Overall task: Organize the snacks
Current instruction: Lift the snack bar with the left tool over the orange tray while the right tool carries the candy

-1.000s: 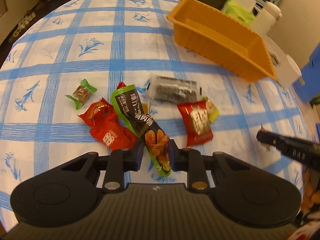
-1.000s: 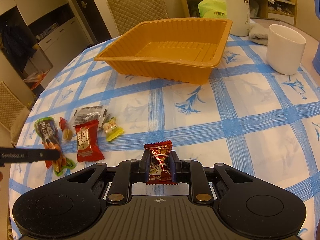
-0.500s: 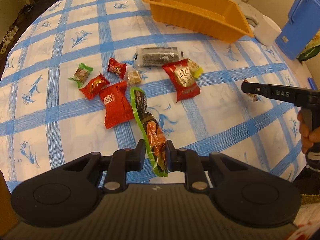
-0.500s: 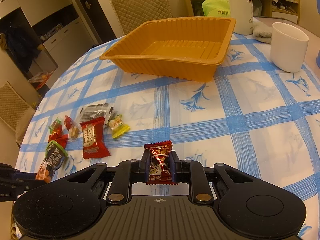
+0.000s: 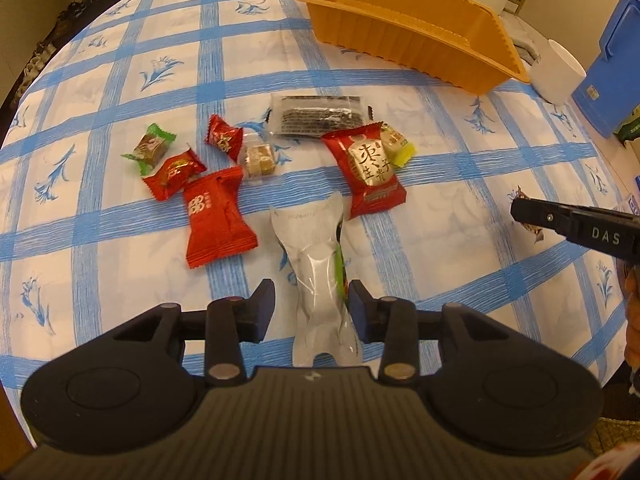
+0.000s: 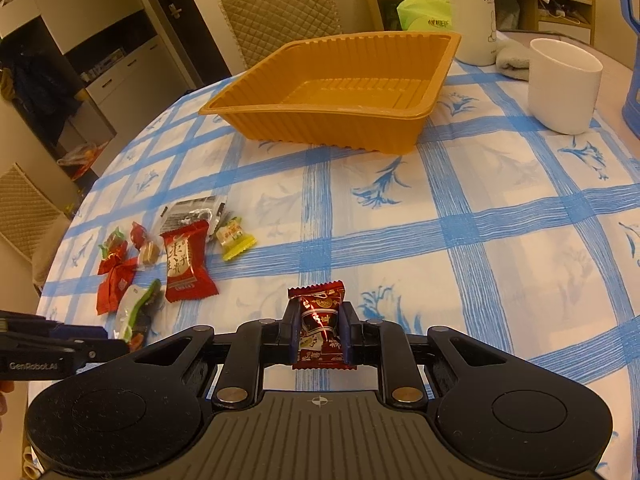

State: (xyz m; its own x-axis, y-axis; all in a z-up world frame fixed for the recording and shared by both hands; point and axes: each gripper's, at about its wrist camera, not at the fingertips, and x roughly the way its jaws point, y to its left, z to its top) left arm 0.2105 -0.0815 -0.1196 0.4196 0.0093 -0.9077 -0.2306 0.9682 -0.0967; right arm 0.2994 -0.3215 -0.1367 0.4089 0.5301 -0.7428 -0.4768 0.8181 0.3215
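My left gripper (image 5: 312,306) is open, and the long green snack packet (image 5: 320,276) lies between its fingers with its silver back up, apart from both pads. Several snacks lie beyond it: a big red packet (image 5: 218,216), a red date packet (image 5: 368,170), a dark clear packet (image 5: 318,114) and small candies. My right gripper (image 6: 320,332) is shut on a dark red candy (image 6: 320,326), low over the table. The empty orange tray (image 6: 436,80) stands at the back; it also shows in the left wrist view (image 5: 492,56).
A white cup (image 6: 564,84), a white bottle (image 6: 472,20), a grey cloth and a green tissue pack (image 6: 424,14) stand behind the tray. A blue box (image 5: 612,64) is at the right edge. A quilted chair (image 6: 280,12) stands behind the round table.
My left gripper has opened and let go of the long green packet, which now shows its silver back. The right gripper still holds the dark red candy and has moved a little closer to the tray.
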